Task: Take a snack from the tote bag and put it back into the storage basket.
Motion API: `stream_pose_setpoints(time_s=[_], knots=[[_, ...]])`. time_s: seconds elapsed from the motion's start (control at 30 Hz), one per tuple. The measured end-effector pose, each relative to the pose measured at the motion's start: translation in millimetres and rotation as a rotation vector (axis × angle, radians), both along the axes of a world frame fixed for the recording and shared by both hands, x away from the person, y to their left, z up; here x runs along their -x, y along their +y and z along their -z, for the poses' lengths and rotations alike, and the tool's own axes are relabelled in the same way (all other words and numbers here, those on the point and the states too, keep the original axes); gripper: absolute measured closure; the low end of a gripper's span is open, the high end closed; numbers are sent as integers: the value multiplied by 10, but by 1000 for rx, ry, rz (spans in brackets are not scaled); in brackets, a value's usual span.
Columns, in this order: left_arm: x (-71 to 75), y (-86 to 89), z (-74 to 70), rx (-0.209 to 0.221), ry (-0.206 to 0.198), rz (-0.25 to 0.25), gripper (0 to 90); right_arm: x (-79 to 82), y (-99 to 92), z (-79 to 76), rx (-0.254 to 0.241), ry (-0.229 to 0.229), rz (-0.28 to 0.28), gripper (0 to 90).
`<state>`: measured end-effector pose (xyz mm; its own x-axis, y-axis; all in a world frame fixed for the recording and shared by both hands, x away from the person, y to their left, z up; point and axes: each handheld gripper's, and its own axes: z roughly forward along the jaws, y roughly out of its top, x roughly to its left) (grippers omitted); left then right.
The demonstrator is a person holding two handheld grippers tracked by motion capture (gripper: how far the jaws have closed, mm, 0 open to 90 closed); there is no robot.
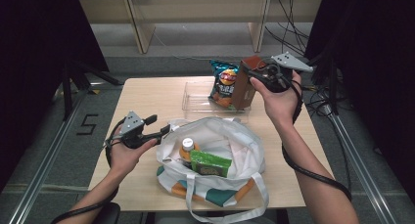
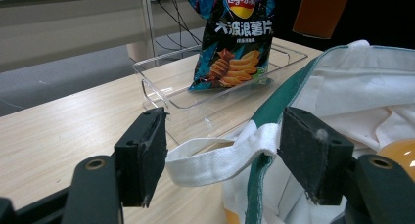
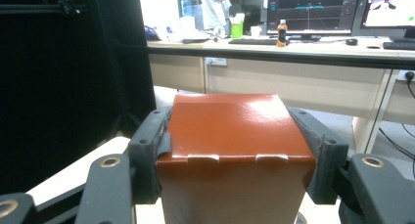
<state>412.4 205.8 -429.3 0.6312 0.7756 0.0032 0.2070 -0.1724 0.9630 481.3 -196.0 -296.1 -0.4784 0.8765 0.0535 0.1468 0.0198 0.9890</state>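
Your right gripper [image 1: 252, 77] is clamped on the top of the brown box [image 1: 245, 82], holding it tilted over the clear tray [image 1: 193, 102] beside the chip bag [image 1: 224, 83], wrist raised at the table's far edge. Your left gripper [image 1: 164, 129] sits level, jaws apart around the tote bag [image 1: 230, 150] strap [image 2: 220, 158]

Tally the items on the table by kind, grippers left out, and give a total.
Bags: 1, tote
Trays: 1, clear tray
Snack packs: 2, chips, green pack
Boxes: 1, brown box
Bottles: 1, bottle
Total: 6
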Motion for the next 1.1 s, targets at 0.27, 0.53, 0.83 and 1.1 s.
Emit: stream_pose_setpoints(time_s=[0.27, 0.53, 0.83, 1.1], knots=[[2, 1, -2, 2, 1, -1, 337, -75, 25, 26, 0, 16, 29, 398], [-7, 5, -1, 13, -6, 6, 338, -153, 50, 71, 16, 18, 64, 398], [-8, 6, -1, 12, -7, 5, 338, -235, 87, 138, 13, 45, 87, 398], [-9, 6, 0, 14, -7, 7, 338, -291, 108, 197, 7, 63, 110, 397]])
